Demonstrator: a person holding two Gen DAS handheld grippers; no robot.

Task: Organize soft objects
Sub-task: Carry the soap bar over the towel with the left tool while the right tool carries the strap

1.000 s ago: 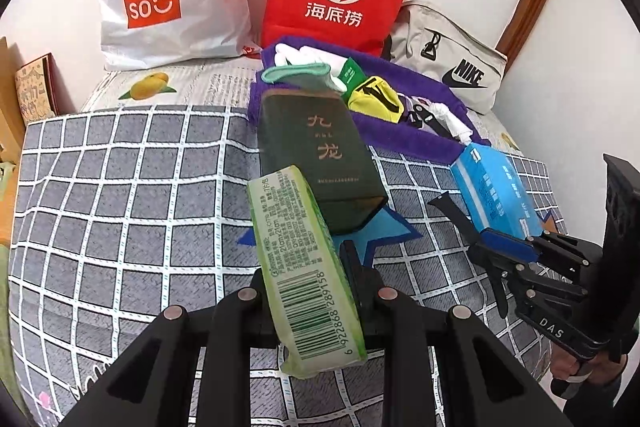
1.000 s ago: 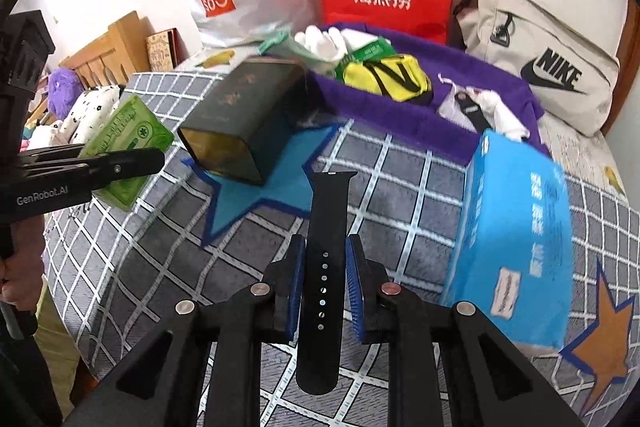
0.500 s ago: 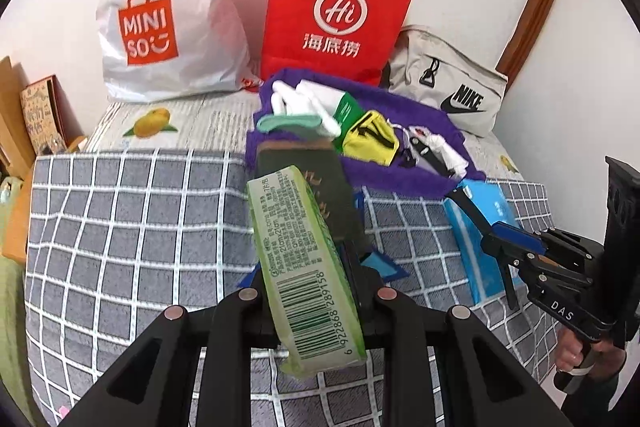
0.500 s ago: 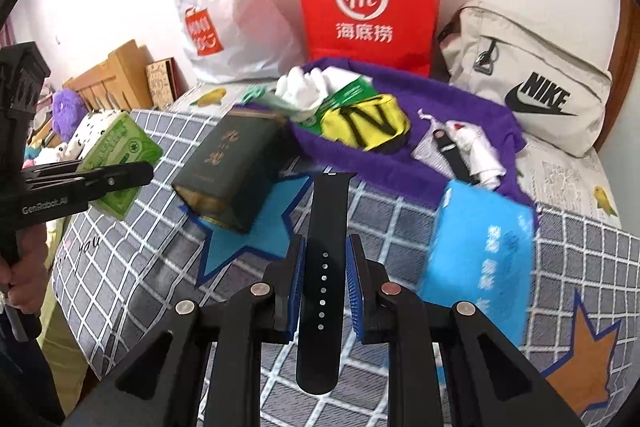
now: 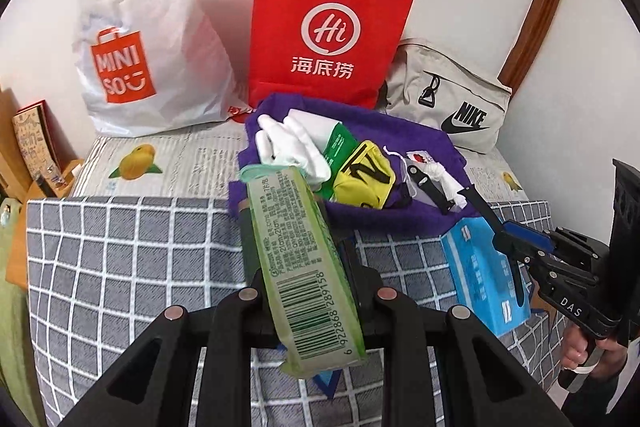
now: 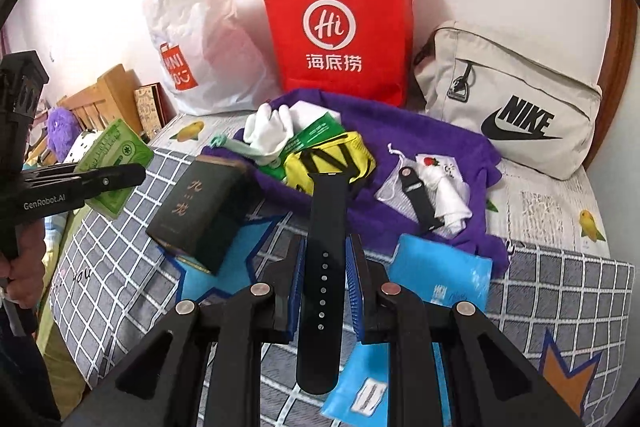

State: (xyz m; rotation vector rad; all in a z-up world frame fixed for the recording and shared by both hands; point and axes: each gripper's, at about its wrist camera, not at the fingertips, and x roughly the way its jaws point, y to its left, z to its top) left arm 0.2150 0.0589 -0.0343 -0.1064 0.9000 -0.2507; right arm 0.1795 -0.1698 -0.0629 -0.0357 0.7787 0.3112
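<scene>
My left gripper point(image 5: 310, 263) is shut on a green tissue pack point(image 5: 304, 259), held above the checked bedspread; it also shows in the right wrist view point(image 6: 114, 169). My right gripper point(image 6: 326, 259) is shut on a black watch strap point(image 6: 324, 267), held above the bed; it also shows in the left wrist view point(image 5: 508, 247). A purple cloth point(image 6: 420, 155) lies ahead with white gloves point(image 6: 268, 131), a yellow pouch point(image 6: 332, 161), a second black strap point(image 6: 416, 195) and a white mesh bag on it.
A dark green box point(image 6: 200, 211) and a blue tissue pack point(image 6: 436, 287) lie on the bedspread point(image 5: 120, 247). A red paper bag point(image 6: 340, 31), a white Miniso bag point(image 5: 140, 39) and a beige Nike bag point(image 6: 512, 107) stand against the wall. A wooden rack point(image 6: 104, 103) stands at the left.
Both grippers have pulled back and risen from the bed with their objects still held. The items on the bed now sit farther away in both views.
</scene>
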